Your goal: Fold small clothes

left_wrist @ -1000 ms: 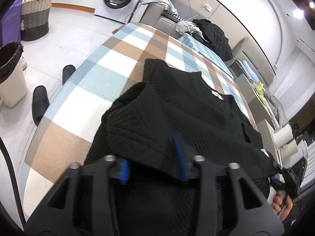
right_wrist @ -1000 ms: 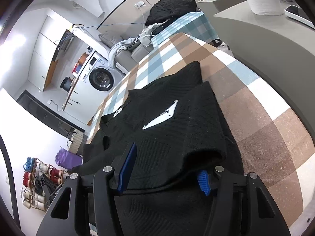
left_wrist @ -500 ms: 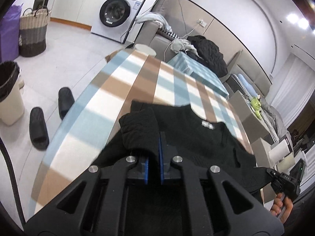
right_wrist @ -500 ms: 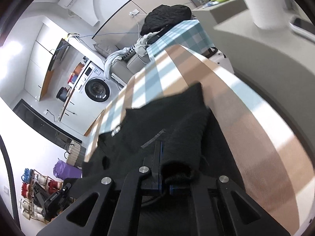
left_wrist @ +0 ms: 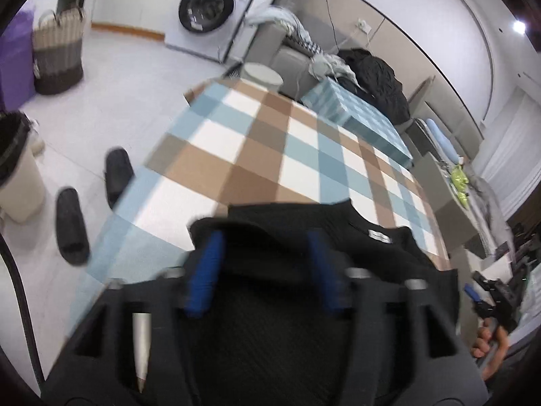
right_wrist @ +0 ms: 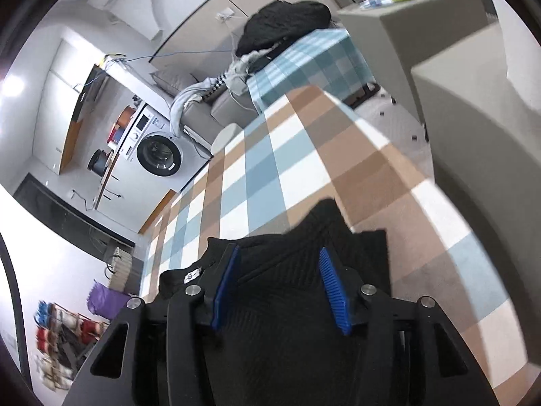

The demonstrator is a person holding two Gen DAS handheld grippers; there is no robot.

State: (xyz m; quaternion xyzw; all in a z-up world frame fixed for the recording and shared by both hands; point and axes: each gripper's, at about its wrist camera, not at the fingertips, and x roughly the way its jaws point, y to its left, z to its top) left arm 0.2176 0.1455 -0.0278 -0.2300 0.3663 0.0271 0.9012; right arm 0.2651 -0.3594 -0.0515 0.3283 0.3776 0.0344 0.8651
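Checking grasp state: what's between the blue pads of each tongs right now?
Only black sweater knit lies behind both gaps; left tongs and right tongs stand open, per each wrist view.

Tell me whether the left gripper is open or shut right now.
Open. The left gripper has its blue pads spread wide apart over the black sweater, gripping nothing.

pale tiled floor (left_wrist: pixel 111 101), washing machine (left_wrist: pixel 209 10) by the wall, grey sofa (left_wrist: pixel 287 54) (clothes heaped), woven basket (left_wrist: pixel 59 54).
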